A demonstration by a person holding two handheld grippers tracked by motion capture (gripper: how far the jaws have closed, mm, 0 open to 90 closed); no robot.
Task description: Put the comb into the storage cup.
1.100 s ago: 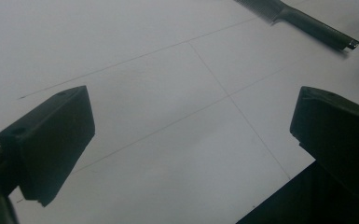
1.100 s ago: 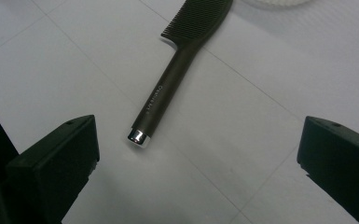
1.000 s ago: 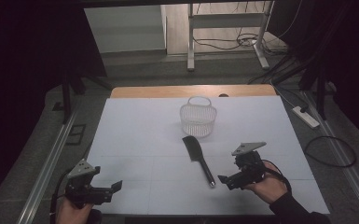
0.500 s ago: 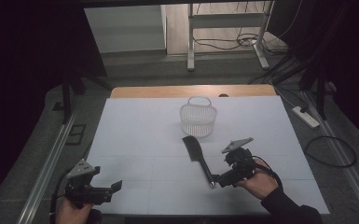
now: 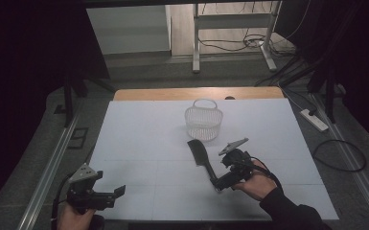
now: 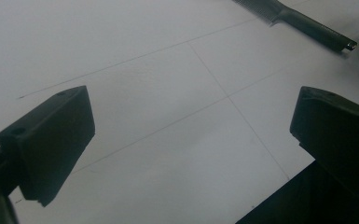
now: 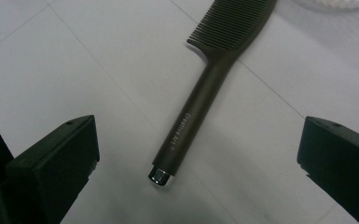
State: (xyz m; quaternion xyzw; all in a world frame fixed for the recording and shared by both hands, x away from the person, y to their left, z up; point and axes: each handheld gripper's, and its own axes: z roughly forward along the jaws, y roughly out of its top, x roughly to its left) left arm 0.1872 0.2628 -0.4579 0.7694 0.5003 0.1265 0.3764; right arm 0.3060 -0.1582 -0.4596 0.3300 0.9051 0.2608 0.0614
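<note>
Since the right tongs (image 5: 219,183) hover with their jaws spread wide just past the metal-capped end of the dark plastic comb with a long round handle (image 7: 204,97), the step in hand looks to be taking that comb up by its handle, and doing it well probably means lowering until both jaws flank the round shaft a little above the cap, squaring them across it so it cannot roll out, then closing gently before lifting. That comb lies flat on the white sheet covering the table (image 5: 144,143), near the middle and slightly to the right, its toothed head pointing toward the white plastic mesh basket with a loop handle (image 5: 203,122), which stands upright a short way beyond it without touching it. In the right gripper view the handle runs up between the two black jaws, neither of which touches it, so these tongs hold nothing. Held low at the near left corner, the left tongs (image 5: 120,193) are likewise wide open and empty, well apart from the comb, with bare sheet between their jaws.
</note>
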